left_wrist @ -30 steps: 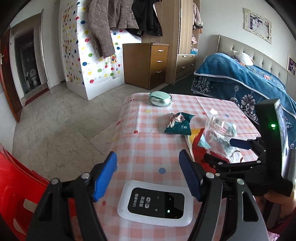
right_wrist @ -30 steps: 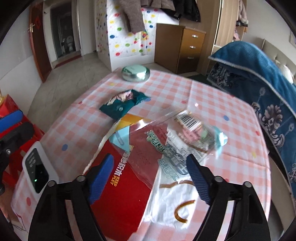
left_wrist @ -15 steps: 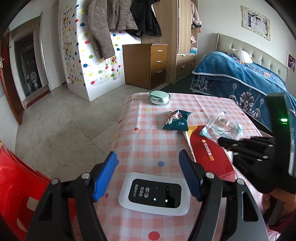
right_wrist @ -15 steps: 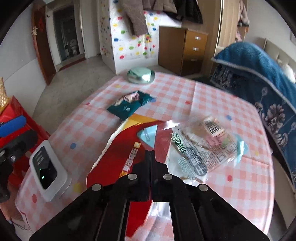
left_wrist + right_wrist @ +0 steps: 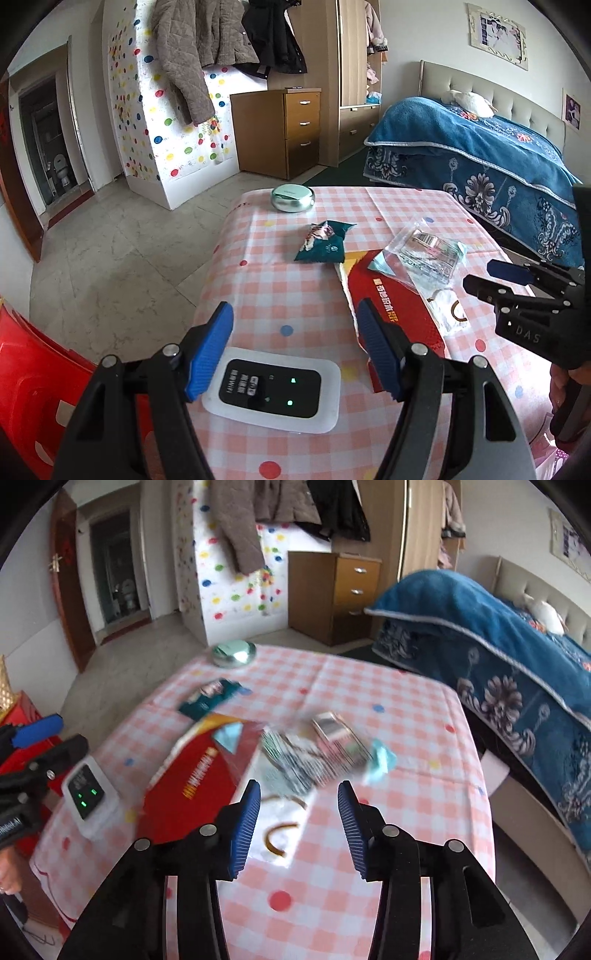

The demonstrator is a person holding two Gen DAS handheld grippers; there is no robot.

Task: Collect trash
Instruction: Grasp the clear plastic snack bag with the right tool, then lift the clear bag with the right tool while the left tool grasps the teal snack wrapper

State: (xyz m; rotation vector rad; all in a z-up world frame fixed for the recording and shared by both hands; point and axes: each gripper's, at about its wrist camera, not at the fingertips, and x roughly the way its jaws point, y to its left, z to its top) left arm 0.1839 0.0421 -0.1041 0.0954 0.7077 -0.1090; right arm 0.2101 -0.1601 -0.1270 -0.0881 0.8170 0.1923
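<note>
A clear plastic snack wrapper [image 5: 424, 258] [image 5: 317, 757] lies on the checked table, partly on a flat red packet [image 5: 391, 314] [image 5: 199, 771]. A green snack bag [image 5: 325, 245] [image 5: 208, 699] lies beyond them. My right gripper [image 5: 297, 823] is open and empty, just short of the clear wrapper; it also shows at the right of the left wrist view [image 5: 491, 277]. My left gripper [image 5: 295, 343] is open and empty above a white WiFi device [image 5: 273, 395].
A round metal tin [image 5: 292, 198] stands at the table's far edge. A red chair [image 5: 33, 387] is at the left of the table. A bed with a blue blanket [image 5: 480, 162] is on the right. A wooden drawer unit [image 5: 284, 133] stands behind.
My right gripper was shut half a second ago and has opened, drawing back from the wrappers. The clear wrapper lies flat on the table again. My left gripper has barely moved.
</note>
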